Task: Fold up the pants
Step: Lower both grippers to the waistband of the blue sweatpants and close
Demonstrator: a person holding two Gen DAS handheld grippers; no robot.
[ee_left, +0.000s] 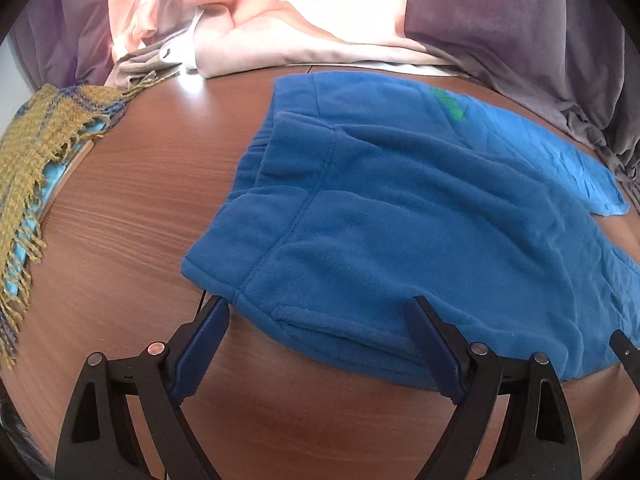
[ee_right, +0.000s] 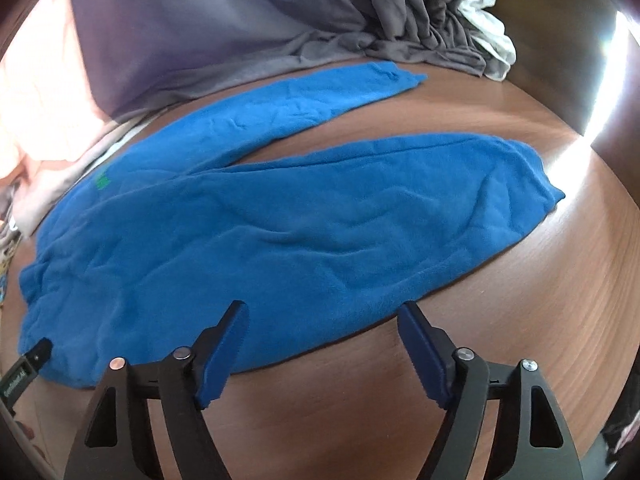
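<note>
Both grippers, left (ee_left: 316,312) and right (ee_right: 322,314), hover with jaws spread and empty at the near edge of the blue pants (ee_right: 260,232) lying flat on the counter (ee_right: 480,340), where a shallow bite risks pinching one fleece layer.

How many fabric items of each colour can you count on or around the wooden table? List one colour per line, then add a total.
Blue: 1, the fleece pants
Mustard-yellow: 1, the fringed scarf
Pink: 1, the pale cloth
Grey: 1, the bunched fabric
White: 1, the cloth tucked beside the grey
Total: 5
</note>
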